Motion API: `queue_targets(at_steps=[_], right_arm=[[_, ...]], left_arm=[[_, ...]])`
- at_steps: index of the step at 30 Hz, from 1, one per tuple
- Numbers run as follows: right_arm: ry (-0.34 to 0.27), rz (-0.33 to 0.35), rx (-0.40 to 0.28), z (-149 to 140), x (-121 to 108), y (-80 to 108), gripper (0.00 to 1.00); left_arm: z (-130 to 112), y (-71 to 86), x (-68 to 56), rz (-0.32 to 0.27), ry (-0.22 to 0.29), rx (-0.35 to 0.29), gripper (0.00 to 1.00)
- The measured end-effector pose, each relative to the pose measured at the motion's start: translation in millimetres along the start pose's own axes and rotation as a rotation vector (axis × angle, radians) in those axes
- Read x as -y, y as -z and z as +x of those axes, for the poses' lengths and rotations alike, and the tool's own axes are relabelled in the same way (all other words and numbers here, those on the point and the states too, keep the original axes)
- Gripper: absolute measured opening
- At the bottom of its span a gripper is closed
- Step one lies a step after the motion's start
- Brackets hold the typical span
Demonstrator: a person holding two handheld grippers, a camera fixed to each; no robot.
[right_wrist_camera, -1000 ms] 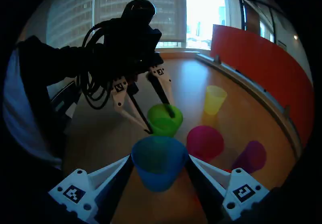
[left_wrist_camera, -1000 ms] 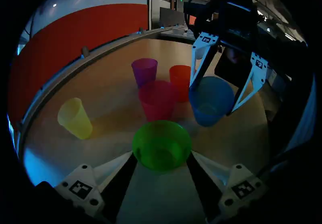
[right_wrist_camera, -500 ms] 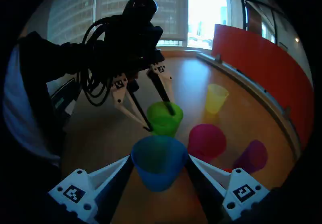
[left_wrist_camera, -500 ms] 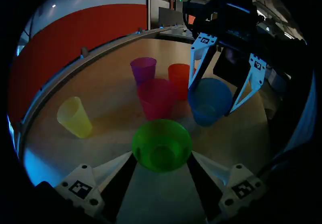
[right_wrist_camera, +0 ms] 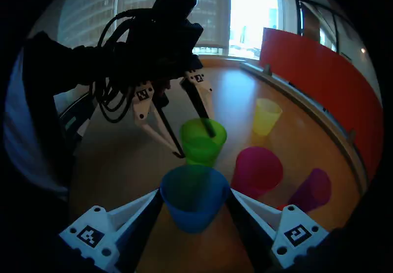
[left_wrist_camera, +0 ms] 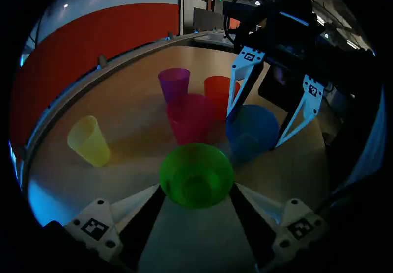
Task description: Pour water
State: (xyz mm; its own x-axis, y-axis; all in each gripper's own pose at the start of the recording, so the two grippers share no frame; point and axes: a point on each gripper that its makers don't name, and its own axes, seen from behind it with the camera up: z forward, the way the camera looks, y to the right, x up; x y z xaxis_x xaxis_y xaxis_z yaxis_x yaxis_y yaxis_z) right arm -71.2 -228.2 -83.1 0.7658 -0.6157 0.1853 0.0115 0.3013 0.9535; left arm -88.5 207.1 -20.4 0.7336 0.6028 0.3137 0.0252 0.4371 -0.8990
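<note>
My left gripper is shut on a green cup, held upright close to its camera. In the right gripper view that green cup sits between the left gripper's fingers, a little above the wooden table. My right gripper is shut on a blue cup. From the left gripper view, the blue cup hangs tilted in the right gripper, right of the pink cup.
A pink cup, a purple cup and a yellow cup stand on the table. A red cup stands behind the pink one. A raised ledge and red wall run along the table's far side. A person's sleeve is behind the left gripper.
The right gripper with the blue cup has sunk slightly and tipped more in the left gripper view. The green cup has risen a little in the right gripper view.
</note>
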Motion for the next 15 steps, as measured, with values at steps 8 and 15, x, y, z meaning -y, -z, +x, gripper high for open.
queue_targets(at_steps=[8, 15], right_arm=[[-0.005, -0.006, 0.002, -2.8, -1.3, -0.2, 0.92], [-0.006, -0.011, 0.003, -5.7, -2.7, 0.7, 0.91]], left_arm=[[-2.6, 0.0, -0.7, -0.004, 0.013, 0.010, 0.99], [-4.4, 3.8, 0.1, 0.005, 0.009, 0.013, 0.99]])
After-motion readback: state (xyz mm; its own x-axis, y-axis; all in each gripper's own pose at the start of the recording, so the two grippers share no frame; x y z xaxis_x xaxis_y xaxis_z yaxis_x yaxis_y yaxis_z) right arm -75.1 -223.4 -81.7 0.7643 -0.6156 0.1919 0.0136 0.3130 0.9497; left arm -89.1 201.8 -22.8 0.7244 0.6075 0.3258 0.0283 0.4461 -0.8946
